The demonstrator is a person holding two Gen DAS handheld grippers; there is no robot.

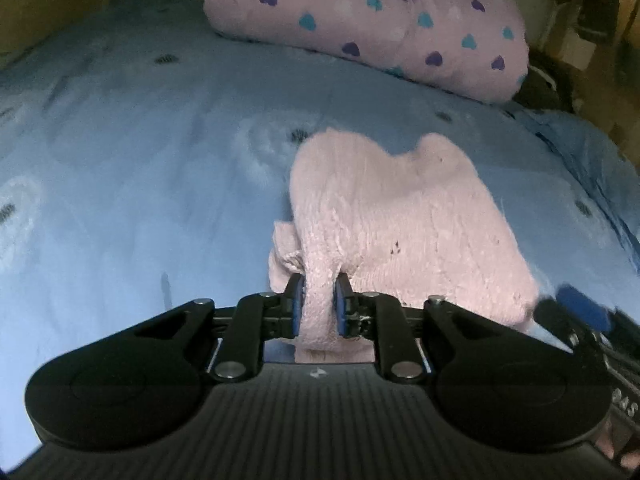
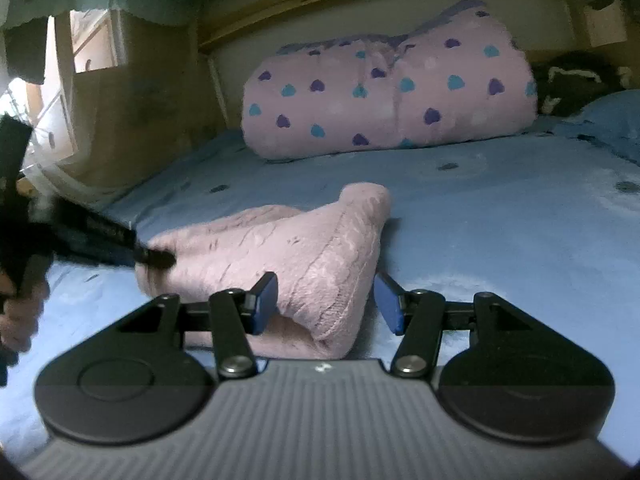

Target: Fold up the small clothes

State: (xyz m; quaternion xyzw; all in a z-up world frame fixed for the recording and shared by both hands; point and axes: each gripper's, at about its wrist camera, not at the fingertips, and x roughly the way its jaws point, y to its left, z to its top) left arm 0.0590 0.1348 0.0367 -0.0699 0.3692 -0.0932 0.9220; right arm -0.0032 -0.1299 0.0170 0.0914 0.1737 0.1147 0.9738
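My left gripper (image 1: pixel 319 304) is pinched tight on a bunched edge of the pink fleece garment (image 1: pixel 396 216), which stretches away from my fingers across the blue bedsheet (image 1: pixel 140 184) toward the rolled heart-print blanket (image 1: pixel 372 20). My right gripper (image 2: pixel 325 302) is spread wide and holds nothing, its pads either side of the garment's near folded corner, not yet touching it. The right is nearer that free corner, so I judge it closes there next.
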